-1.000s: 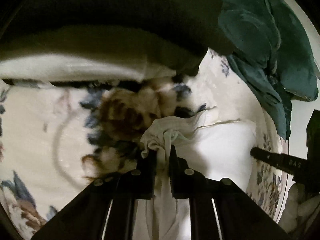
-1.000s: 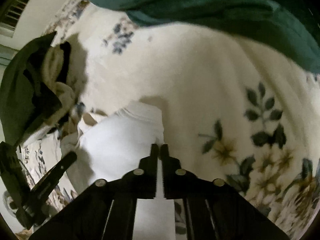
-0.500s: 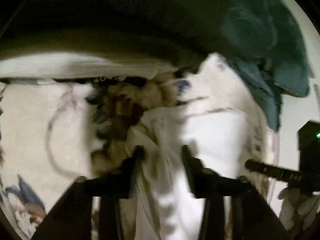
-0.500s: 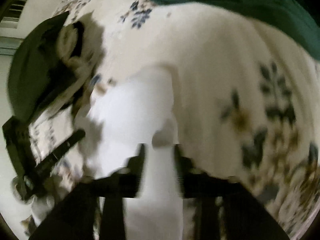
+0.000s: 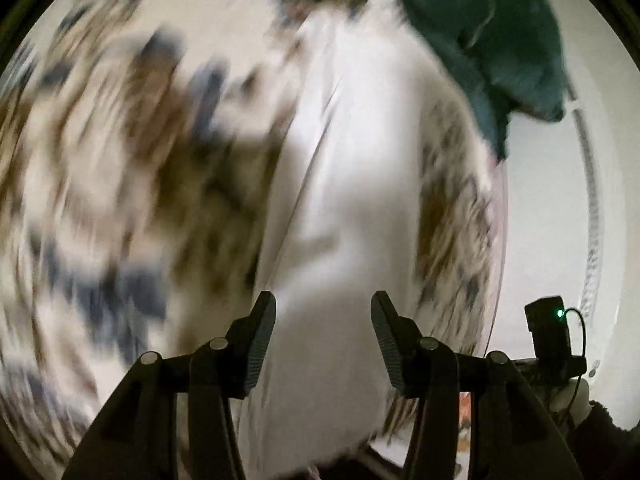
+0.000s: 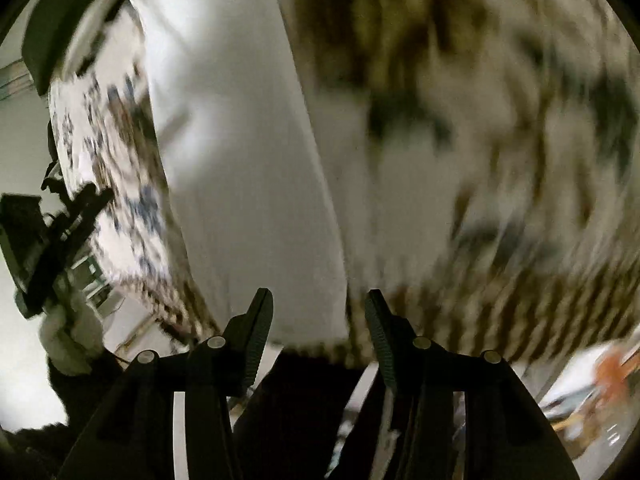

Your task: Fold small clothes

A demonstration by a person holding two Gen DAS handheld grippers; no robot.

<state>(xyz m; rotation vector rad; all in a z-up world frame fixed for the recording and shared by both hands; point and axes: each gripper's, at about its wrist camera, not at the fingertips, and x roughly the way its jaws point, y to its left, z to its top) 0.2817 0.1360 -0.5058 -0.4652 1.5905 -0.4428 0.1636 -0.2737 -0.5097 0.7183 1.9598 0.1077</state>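
Both pairs of fingers stand spread wide with nothing between them. Beyond the left gripper (image 5: 323, 316) lies the white garment (image 5: 344, 184), a long pale strip running away from the fingertips across the floral blanket (image 5: 120, 152); its left edge shows as a thin seam line, and its near end sits just ahead of the open jaws. The right gripper (image 6: 319, 312) hovers over the same garment's near hem (image 6: 280, 320), with blurred flowered blanket to its right. Farther off, a dark teal cloth (image 5: 500, 40) is heaped at the blanket's far right edge. Past that edge is bare pale wall. Both views are motion-blurred.
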